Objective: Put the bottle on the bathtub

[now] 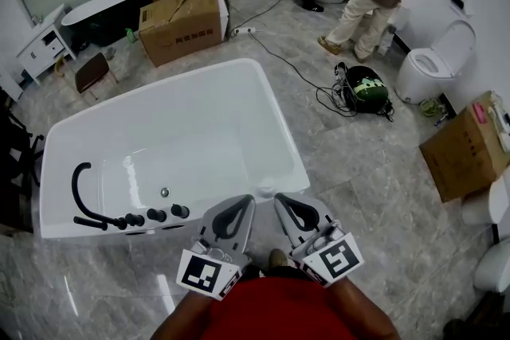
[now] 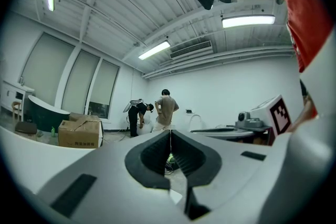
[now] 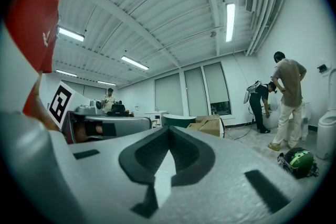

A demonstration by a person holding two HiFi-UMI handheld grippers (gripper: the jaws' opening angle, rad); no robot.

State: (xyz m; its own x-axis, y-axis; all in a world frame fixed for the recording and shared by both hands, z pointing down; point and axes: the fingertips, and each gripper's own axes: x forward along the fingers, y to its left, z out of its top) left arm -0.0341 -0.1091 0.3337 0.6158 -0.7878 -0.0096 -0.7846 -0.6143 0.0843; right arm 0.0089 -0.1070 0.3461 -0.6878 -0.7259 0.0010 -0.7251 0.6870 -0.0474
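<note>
Near edge of the bathtub: the left gripper [image 1: 248, 201] and right gripper [image 1: 280, 200] hang side by side just short of the near rim, close to the person's body.
Left jaws: pressed together at the tips in the left gripper view [image 2: 170, 132], with nothing between them.
Right jaws: likewise closed and empty in the right gripper view [image 3: 169, 127].
Bathtub: the white bathtub [image 1: 271, 111] is glossy, and a black faucet [image 1: 82, 185] and knobs [image 1: 157, 214] stand on its near-left ledge.
Bottle: no bottle shows for certain. A small green thing [image 1: 129, 35] stands on the floor at the far left, beside the cardboard box [image 1: 182, 24]. It may be the bottle, but it is too small to tell.
Handling: if that is it, it is probably light, smooth plastic that slips easily and dents under a hard squeeze.
Hold: across the middle of the body and upright seems best, with the jaws opened wide first.
Landing: the rim is slick, and the flat ledge looks the safer spot.
</note>
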